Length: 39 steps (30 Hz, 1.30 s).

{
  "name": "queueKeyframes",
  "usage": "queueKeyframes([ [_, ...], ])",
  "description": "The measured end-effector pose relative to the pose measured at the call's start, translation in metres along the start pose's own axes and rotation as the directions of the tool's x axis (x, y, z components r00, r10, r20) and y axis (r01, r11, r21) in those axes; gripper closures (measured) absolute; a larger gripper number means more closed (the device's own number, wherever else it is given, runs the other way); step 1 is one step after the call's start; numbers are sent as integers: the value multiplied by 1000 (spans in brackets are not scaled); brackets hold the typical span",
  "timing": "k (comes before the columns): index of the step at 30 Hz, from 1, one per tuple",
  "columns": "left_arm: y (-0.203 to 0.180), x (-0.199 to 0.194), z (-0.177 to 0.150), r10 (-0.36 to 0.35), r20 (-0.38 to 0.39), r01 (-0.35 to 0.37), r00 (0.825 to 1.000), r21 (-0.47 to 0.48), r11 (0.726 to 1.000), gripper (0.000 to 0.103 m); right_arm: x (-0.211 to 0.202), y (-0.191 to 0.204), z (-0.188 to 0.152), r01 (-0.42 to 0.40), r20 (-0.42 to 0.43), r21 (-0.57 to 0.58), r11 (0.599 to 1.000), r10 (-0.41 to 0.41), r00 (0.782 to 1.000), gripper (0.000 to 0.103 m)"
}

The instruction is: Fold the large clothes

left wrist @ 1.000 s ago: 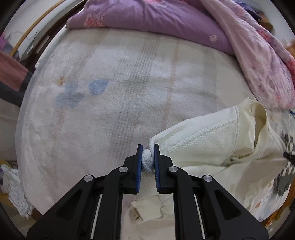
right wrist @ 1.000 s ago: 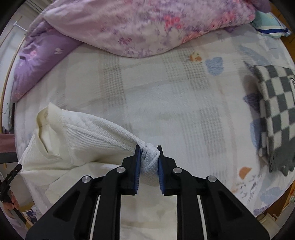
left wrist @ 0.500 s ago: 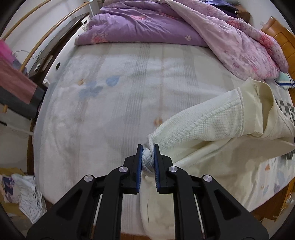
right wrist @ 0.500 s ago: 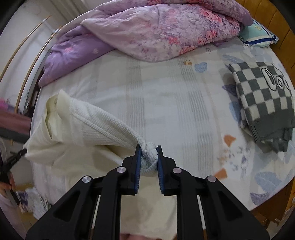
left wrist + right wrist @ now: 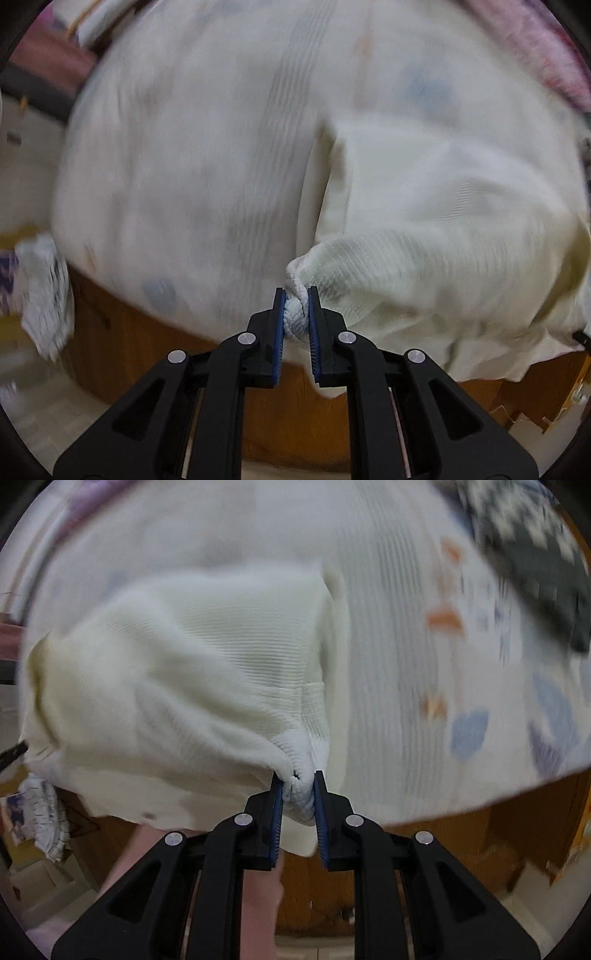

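Pinching a bunched knot of cream knit between its blue pads, the left gripper is nearly closed on a corner of the cream sweater, and the right gripper clamps another gathered corner of the same garment just as tightly. From both grips the sweater spreads away over the near part of the bed, its ribbed body lying on the pale patterned sheet while its lower edge hangs over the wooden bed side. A dark checked garment lies on the sheet well apart at the far right of the right wrist view. Both views are heavily blurred. A crumpled pale cloth sits off the bed at the left.
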<state>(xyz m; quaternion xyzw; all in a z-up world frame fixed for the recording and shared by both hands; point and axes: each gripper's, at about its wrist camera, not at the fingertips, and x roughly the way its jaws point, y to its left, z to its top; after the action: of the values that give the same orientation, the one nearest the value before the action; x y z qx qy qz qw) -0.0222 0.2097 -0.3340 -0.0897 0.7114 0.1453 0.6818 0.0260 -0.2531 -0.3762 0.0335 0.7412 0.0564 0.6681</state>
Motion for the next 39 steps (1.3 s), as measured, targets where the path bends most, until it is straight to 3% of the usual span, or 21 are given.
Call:
queueKeyframes([
  [3, -1, 37, -17, 21, -74, -22, 997, -11, 1000, 91, 49, -15, -9, 7, -131, 109, 994, 8, 991, 82],
  [5, -3, 33, -23, 16, -96, -16, 995, -3, 1000, 84, 46, -18, -17, -29, -147, 154, 988, 52, 988, 73],
  [6, -4, 27, -28, 5, -109, -5, 994, -2, 1000, 72, 38, -17, -22, -51, -129, 154, 987, 71, 989, 48],
  [7, -5, 17, -34, -8, -106, 8, 994, -1, 1000, 61, 25, -15, -28, -63, -117, 145, 987, 81, 990, 32],
  [8, -7, 9, -37, -18, -94, 18, 995, -1, 1000, 59, 12, -13, -34, -68, -96, 143, 987, 82, 992, 21],
  [10, -15, -13, -43, -67, -53, 67, 996, 4, 998, 59, -15, -5, -42, -124, -20, 126, 984, 127, 992, 21],
  [11, -20, -22, -43, -95, -32, 95, 995, 5, 995, 59, -26, 2, -42, -199, 10, 104, 974, 199, 980, 26],
  [13, -35, -39, -35, -165, 33, 165, 986, 0, 986, 60, -33, 19, -32, -308, 15, 69, 949, 308, 951, 47],
  [15, -53, -45, -21, -247, 80, 247, 966, 12, 969, 60, -26, 34, -12, -348, 4, 64, 935, 348, 937, 69],
  [17, -71, -38, -4, -282, 89, 281, 955, 18, 959, 60, -7, 52, 18, -403, -5, 89, 911, 405, 914, 74],
  [20, -103, 5, 19, -288, -13, 288, 957, 25, 957, 79, 23, 74, 52, -432, -42, 134, 892, 441, 897, 74],
  [22, -109, 30, 16, -277, -103, 283, 955, 48, 958, 85, 41, 85, 58, -396, -96, 150, 906, 412, 906, 75],
  [25, -101, 46, -19, -285, -140, 292, 948, 30, 956, 85, 58, 90, 35, -361, -173, 147, 921, 383, 908, 76],
  [27, -87, 61, -52, -282, -219, 287, 934, -13, 958, 85, 69, 88, 3, -316, -253, 128, 940, 339, 906, 79],
  [30, -70, 79, -91, -181, -322, 190, 930, -2, 982, 84, 77, 74, -31, -278, -324, 179, 944, 323, 889, 76],
  [32, -59, 72, -97, -182, -307, 191, 934, -2, 982, 84, 63, 57, -39, -270, -299, 206, 941, 323, 898, 76],
  [35, -41, 46, -77, -189, -213, 189, 959, -24, 982, 68, 22, 27, -23, -273, -171, 230, 934, 315, 934, 33],
  [36, -35, 36, -62, -185, -165, 181, 969, -39, 983, 59, 10, 15, -15, -272, -127, 235, 933, 307, 943, 33],
  [39, -22, 16, -9, -231, -45, 226, 972, -95, 969, 55, -27, -20, 39, -281, 29, 269, 921, 283, 959, 32],
])
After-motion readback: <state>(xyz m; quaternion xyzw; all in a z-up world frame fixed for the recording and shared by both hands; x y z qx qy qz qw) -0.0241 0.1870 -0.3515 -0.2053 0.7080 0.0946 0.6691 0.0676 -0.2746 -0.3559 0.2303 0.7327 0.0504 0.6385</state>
